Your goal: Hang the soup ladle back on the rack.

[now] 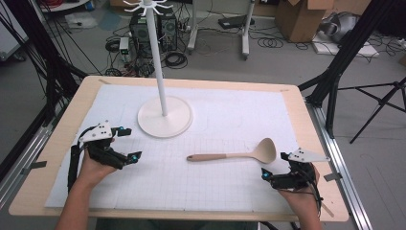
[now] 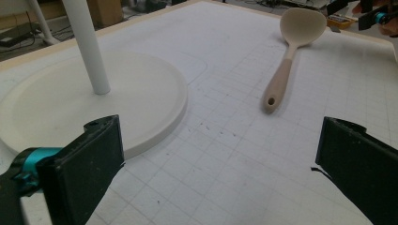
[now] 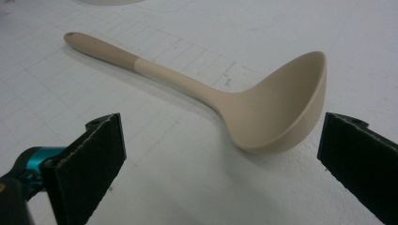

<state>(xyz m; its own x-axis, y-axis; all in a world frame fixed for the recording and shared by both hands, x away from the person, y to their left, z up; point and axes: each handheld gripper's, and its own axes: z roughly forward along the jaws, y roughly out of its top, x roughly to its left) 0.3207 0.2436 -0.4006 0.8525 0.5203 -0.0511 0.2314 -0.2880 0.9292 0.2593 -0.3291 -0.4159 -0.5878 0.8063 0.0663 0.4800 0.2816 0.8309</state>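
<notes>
Lying just ahead of the spread right gripper (image 1: 274, 168), the ladle (image 1: 239, 154) looks light, stiff, smooth; its slim handle offers surest hold. Left gripper (image 1: 130, 143) gapes empty.

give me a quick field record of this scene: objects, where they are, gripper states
ladle: beige ladle lying flat on the gridded mat, bowl toward the right gripper, handle toward the table's middle
stand: white rack with round base and upright pole, hooks at the top, on the far left-centre of the mat
mat: white gridded sheet covering the wooden table
left gripper: jaws open, holding nothing, near the stand base
right gripper: jaws open, holding nothing, facing the ladle bowl
contact: neither gripper touches the ladle
</notes>
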